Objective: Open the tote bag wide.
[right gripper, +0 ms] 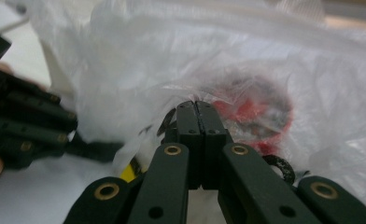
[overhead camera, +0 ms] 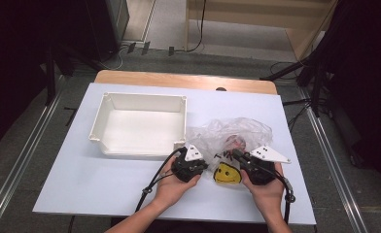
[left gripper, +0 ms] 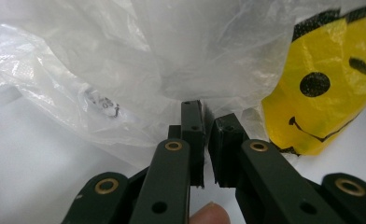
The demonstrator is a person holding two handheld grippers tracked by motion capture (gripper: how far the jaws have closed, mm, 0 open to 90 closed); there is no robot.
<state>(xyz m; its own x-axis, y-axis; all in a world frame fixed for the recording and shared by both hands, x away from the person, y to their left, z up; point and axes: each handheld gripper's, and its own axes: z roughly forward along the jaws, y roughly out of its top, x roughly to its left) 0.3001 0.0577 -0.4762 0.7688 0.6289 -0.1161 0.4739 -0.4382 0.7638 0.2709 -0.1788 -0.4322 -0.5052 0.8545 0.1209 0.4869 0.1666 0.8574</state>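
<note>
Leftmost, an empty white tray (overhead camera: 138, 124) sits on the table (overhead camera: 81, 179). Just right of it, the left gripper (overhead camera: 200, 167) pinches the near edge of the clear plastic bag (overhead camera: 230, 131), jaws nearly closed. A yellow smiley face (overhead camera: 226, 174) is printed there; small print is illegible. The right gripper (overhead camera: 236, 154), jaws shut, clamps the bag film.

Black two-jaw left tool (overhead camera: 202, 165), right tool (overhead camera: 233, 154), brass rivets, grey three-cornered top plates, trailing black cables, bare forearms
</note>
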